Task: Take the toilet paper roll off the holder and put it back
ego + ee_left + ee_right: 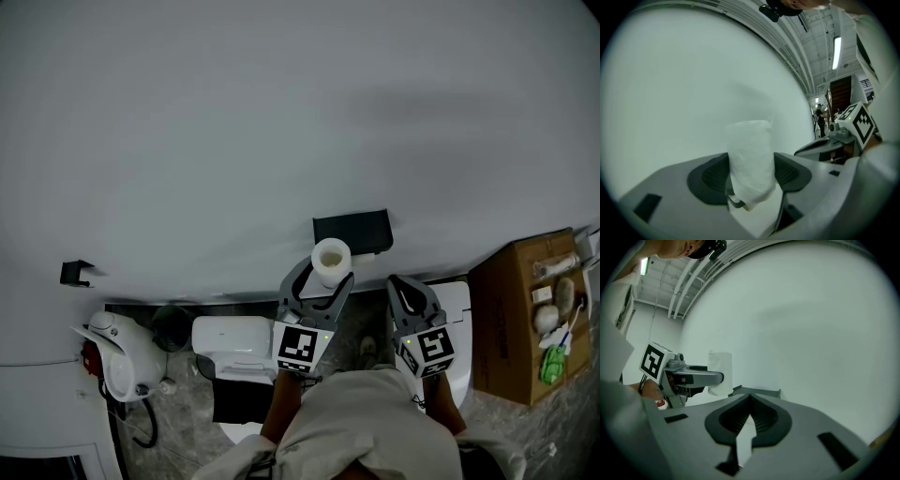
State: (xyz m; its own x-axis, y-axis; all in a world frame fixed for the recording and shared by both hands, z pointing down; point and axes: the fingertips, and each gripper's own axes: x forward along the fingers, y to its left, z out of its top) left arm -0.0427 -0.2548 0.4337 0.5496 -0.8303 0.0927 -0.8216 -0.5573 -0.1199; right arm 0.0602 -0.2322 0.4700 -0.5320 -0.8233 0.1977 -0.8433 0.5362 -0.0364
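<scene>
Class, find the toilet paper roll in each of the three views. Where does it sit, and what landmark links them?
Head view: the toilet paper roll sits centre, in the left claw, just below the black holder.
Left gripper view: centre, clamped in that claw.
Right gripper view: left of centre, beside the holder.
Shared landmark: the white wall behind it.

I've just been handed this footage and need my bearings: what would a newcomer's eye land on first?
The white toilet paper roll stands out first, clamped between the jaws of the left gripper in front of the pale wall. Just above and to its right in the head view, the black holder sits on the wall with no roll on it. The right gripper is alongside, jaws together on nothing.
</scene>
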